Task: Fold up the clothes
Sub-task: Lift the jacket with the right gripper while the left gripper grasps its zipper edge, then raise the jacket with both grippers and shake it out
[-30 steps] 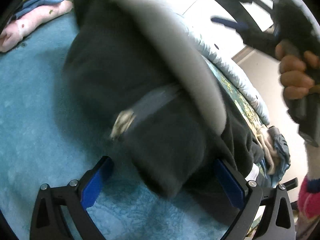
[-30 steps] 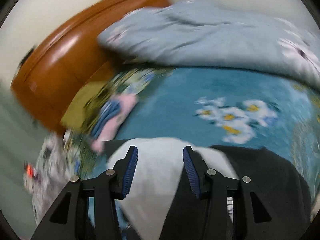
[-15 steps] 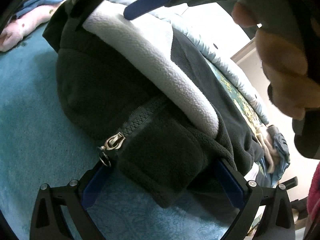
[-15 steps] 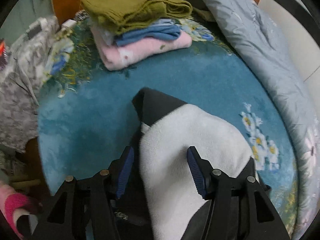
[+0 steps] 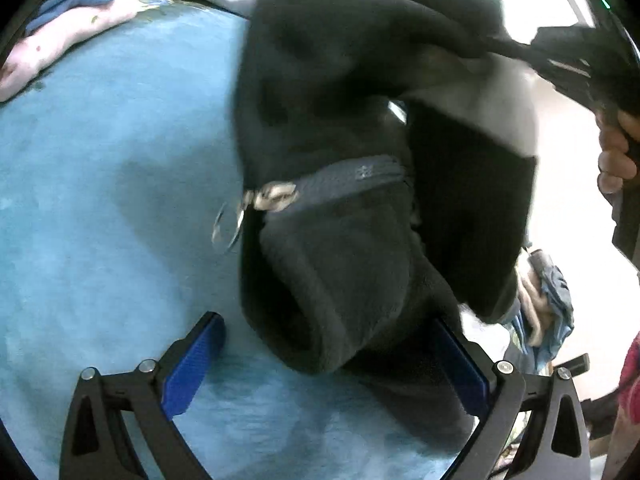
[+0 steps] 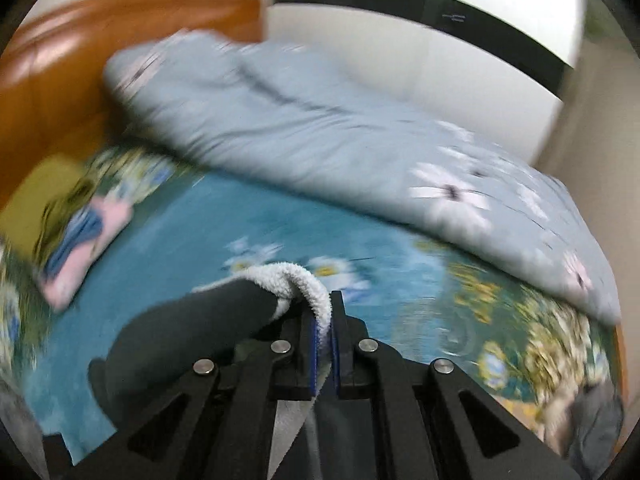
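Bed w/ teal floral bedspread (image 5: 104, 168) is our work surface; a pale blue quilt (image 6: 320, 120) is heaped along the far side. Right tongs (image 6: 323, 330) are clamped together on the white fleece lining of the dark fleece jacket (image 5: 340, 200) and hold it up. Left tongs (image 5: 326, 360) stand wide apart, the jacket's lower fold between the pads — not gripped. We judge the step best done by closing the left tongs on the fold, then lowering both evenly. Watch the zipper pull (image 5: 276, 196) — may snag. Folded stack (image 6: 76, 236) lies well clear.
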The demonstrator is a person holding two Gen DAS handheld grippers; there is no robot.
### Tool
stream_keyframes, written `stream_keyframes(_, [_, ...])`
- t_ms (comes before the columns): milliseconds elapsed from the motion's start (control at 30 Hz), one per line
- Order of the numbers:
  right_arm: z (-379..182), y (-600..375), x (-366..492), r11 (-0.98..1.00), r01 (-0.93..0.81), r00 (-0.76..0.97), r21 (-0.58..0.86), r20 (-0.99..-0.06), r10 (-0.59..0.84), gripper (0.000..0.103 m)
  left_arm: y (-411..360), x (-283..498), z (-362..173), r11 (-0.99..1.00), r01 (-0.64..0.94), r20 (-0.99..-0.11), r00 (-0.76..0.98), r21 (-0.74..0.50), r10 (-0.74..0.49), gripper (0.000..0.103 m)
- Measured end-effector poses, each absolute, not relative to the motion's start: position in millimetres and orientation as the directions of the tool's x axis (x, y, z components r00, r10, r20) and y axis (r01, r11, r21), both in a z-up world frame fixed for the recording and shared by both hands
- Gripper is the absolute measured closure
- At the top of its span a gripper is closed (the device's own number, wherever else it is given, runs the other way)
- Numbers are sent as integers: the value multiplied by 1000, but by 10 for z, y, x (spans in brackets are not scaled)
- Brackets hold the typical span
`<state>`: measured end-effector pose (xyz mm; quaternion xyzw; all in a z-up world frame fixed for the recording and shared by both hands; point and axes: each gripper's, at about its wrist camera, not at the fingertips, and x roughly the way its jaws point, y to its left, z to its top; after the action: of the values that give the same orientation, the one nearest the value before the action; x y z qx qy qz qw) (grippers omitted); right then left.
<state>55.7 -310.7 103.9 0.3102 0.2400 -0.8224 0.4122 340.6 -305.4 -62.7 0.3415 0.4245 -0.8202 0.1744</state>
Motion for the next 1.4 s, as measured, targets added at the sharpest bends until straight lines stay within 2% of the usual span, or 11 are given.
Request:
stream_keyframes(233, [1275,-2346,-4,-714,696,-579,-67,-639,-505,98,-2970,3402,-546,-609,551,-714,-699,-570,35,1])
stream_keyframes(300, [1302,-2165,-105,-746,665,-594,-31,-627,-504,98,-2946,3400,-522,-617,544,-715,-697,-568,44,5])
stream_keyframes(400, [1353,-1911,-192,-779,626,-607,32,-608,-512,98,-2824,3215,-519,-628,534,-715,-698,-566,50,29])
stream_keyframes(433, [1399,-1839,-195,-784,620,-611,44,-599,-517,98,-2795,3216,-505,-633,533,-715,-697,-561,47,44])
stream_keyframes(567, [1635,-1568,-158,-796,601,-640,67,-555,-531,98,-2703,3204,-368,-652,535,-707,-707,-537,2,72])
stream_keyframes(667, [1894,-1365,-75,-803,592,-673,63,-509,-536,98,-2605,3097,-186,-672,534,-683,-728,-512,-59,87])
stream_keyframes(900, [2637,-864,340,-812,582,-750,28,-368,-550,98,-2713,3178,725,-724,545,-543,-792,-423,-279,90])
stream_keyframes(933, [2741,-794,404,-814,580,-760,23,-344,-551,98,-2741,3206,875,-731,548,-518,-797,-406,-309,97])
stream_keyframes(1167, [3309,-215,973,-801,598,-787,28,-168,-593,98,-2935,3399,1923,-762,578,-312,-811,-291,-496,97])
stream_keyframes(1233, [3443,-49,1149,-795,606,-788,31,-117,-605,98,-2973,3467,2188,-767,587,-255,-807,-258,-532,97])
stream_keyframes(1400, [3663,324,1651,-773,635,-773,11,-19,-635,98,-2927,3749,2560,-788,590,-190,-806,-177,-561,97])
